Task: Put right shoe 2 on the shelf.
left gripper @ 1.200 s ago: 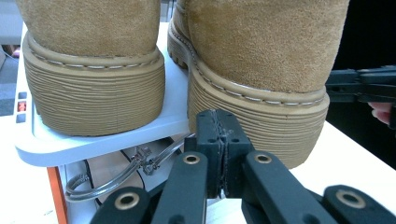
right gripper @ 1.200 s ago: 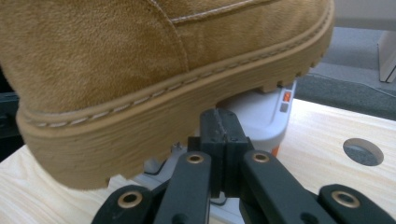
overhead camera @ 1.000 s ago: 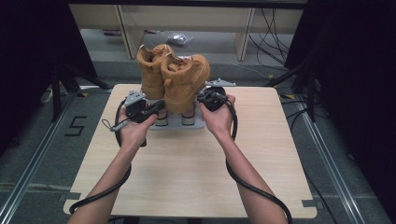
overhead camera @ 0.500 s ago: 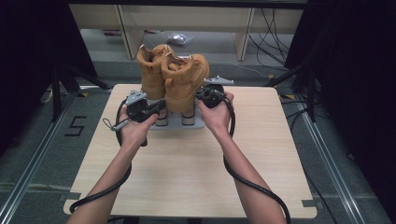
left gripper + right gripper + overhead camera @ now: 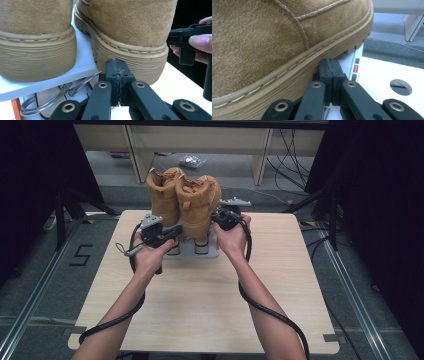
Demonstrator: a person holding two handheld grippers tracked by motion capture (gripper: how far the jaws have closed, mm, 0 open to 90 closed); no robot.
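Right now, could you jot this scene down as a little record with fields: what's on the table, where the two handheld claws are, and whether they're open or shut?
Surface: wooden table
Things: pair of tan boots on a white stand
Left gripper: jaws shut, empty, at the heel of the boot's sole
Right gripper: jaws shut, empty, beside the sole's edge
Under the stand: metal ring
Contact with boots: cannot tell

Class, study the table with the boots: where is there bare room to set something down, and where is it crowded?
Free: the wooden table between the forearms, and its right part. Crowded: the far middle, where the boots stand on a grey rack flanked by the left gripper and right gripper.
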